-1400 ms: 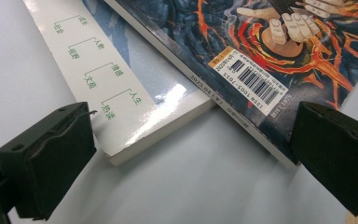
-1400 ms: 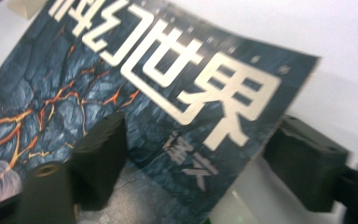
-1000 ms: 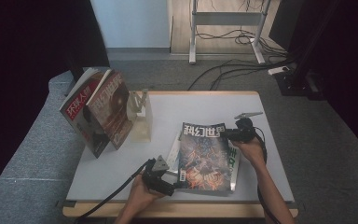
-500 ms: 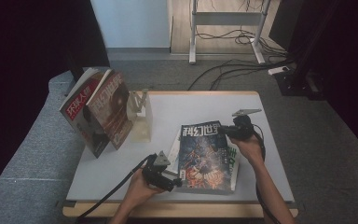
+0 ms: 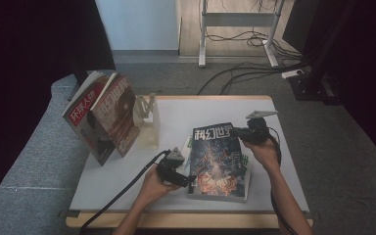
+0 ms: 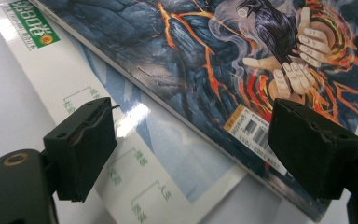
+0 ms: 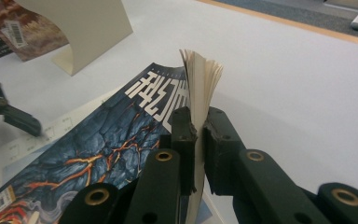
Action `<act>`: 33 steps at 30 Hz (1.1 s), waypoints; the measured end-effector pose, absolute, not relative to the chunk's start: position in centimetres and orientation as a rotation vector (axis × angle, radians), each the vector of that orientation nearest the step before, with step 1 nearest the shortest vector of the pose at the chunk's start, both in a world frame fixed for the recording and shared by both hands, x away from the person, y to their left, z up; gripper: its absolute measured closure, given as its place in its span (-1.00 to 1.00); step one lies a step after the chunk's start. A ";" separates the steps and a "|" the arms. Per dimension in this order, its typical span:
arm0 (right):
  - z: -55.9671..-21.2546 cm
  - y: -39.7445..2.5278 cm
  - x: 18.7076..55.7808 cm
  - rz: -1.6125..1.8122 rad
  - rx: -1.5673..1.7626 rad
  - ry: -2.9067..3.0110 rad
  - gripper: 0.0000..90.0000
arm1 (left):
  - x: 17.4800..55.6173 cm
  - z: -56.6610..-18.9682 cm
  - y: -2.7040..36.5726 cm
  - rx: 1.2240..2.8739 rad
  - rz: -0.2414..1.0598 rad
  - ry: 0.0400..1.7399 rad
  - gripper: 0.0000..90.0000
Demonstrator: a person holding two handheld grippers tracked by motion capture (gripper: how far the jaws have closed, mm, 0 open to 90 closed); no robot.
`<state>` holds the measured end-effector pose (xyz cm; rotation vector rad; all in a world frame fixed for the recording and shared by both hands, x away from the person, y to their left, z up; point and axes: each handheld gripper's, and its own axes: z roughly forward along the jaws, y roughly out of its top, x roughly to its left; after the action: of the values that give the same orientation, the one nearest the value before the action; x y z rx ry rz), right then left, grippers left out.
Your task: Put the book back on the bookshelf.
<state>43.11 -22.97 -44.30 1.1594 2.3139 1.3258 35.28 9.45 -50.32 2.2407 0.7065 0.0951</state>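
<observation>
Toward five o'clock from the desk's [image 5: 186, 110] centre, in the high view, lies the dark-covered magazine [image 5: 218, 157], resting on a paler printed sheet [image 6: 121, 154] whose margin peeks out along its nine o'clock edge. The right tongs [image 5: 244, 133] sit at the magazine's two o'clock corner, and the right gripper view shows the jaws pinched almost together on that corner, the page block [image 7: 200, 77] fanning upward between them, so a grasp is made there and the corner is raised off the desk. The left tongs [image 5: 188, 180] hover at the magazine's seven o'clock corner; the left gripper view shows the jaws spread wide with nothing between them, one over the pale sheet and the other over the barcode [image 6: 249, 130] corner of the cover. At about ten o'clock on the desk stands a cream bookend [image 5: 149, 125] with two magazines [image 5: 105, 115] leaning against its far side. I judge the step in hand to be picking up the flat magazine, probably to stand it with the others. The next move calls for the left tongs to come down and close on the near corner of the magazine alone, not the loose sheet beneath, so both ends lift together; a one-corner lift could let the pages sag or slip.
</observation>
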 end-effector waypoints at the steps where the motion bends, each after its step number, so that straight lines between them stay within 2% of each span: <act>1: -44.1 -22.9 43.1 1.328 1.153 2.313 0.82 | 35.5 -50.4 9.5 2.231 0.085 0.708 -0.65; 19: -40.7 -22.7 41.9 1.408 1.061 2.283 0.82 | 37.3 -50.9 8.5 2.195 -0.006 0.686 -0.58; 25: -40.1 -22.6 41.5 1.428 1.033 2.284 0.82 | 37.2 -51.0 8.0 2.185 -0.059 0.644 -0.42; 29: -40.1 -22.7 41.5 1.440 1.028 2.281 0.82 | 37.1 -50.7 7.8 2.197 -0.040 0.656 -0.35; 33: -40.0 -22.9 41.4 1.461 1.029 2.273 0.82 | 37.1 -50.2 8.0 2.189 -0.013 0.665 -0.20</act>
<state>41.42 -22.94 -39.98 1.0288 2.2731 1.4612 37.05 7.96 -50.16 2.1891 0.6649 -0.0133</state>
